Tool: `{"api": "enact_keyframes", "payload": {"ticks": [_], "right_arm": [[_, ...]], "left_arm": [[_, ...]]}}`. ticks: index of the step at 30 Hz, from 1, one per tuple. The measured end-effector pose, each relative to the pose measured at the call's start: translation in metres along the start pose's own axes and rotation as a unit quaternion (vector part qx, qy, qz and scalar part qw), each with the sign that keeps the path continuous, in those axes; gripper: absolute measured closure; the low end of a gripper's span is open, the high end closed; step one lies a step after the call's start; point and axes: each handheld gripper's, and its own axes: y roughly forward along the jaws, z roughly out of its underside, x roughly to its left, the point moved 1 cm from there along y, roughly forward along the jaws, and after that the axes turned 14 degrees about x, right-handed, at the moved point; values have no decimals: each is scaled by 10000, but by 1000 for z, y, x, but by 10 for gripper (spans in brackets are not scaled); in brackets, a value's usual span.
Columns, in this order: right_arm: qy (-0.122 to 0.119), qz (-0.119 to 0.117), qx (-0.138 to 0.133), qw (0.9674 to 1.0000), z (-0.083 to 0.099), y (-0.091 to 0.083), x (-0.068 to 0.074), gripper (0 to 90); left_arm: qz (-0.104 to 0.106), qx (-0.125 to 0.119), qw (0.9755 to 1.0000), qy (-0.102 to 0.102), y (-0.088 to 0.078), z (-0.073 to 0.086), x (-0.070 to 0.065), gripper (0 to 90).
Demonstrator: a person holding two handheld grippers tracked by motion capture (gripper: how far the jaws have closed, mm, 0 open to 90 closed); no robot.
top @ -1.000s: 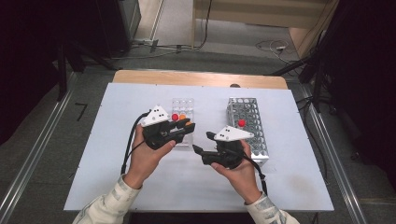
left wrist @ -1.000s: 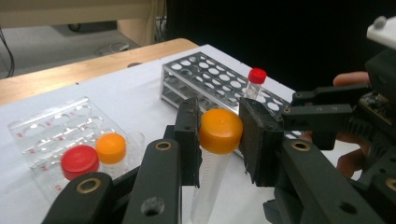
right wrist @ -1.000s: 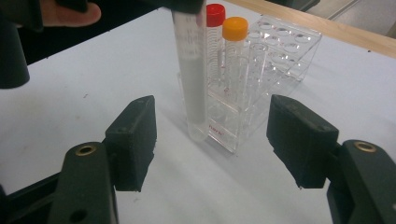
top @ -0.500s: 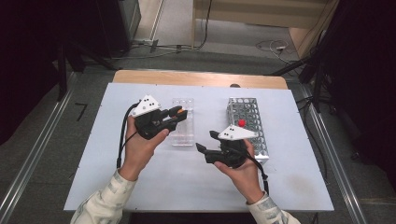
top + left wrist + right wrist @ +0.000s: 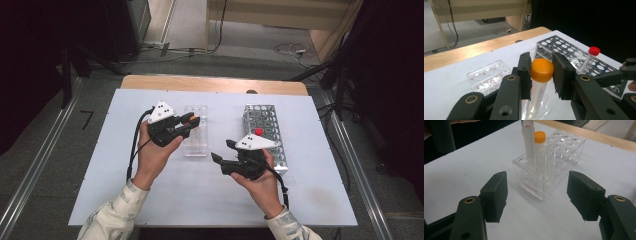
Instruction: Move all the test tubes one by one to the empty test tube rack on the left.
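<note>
Metal rack (image 5: 265,131) with red-capped tube (image 5: 258,132) stands beside clear rack (image 5: 196,135).

Overhead view, two close claw-mounted views

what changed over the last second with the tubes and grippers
The left gripper moved up the table along the clear rack, jaws closed on the orange-capped tube. The right gripper stayed open beside the metal rack, whose red-capped tube stayed put.
</note>
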Motion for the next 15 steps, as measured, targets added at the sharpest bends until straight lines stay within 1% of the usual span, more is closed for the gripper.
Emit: {"api": "enact_keyframes", "payload": {"ticks": [4, 9, 15], "right_arm": [[33, -9, -8, 10000, 0, -1, 0, 318], [25, -11, -8, 10000, 0, -1, 0, 318], [28, 11, -11, 10000, 1, -3, -1, 318]], "left_arm": [[-81, 55, 9999, 73, 5, 4, -2, 706], [-191, 236, 9994, 162, 12, 12, -5, 703], [-272, 348, 9989, 172, 15, 18, -5, 703]]}}
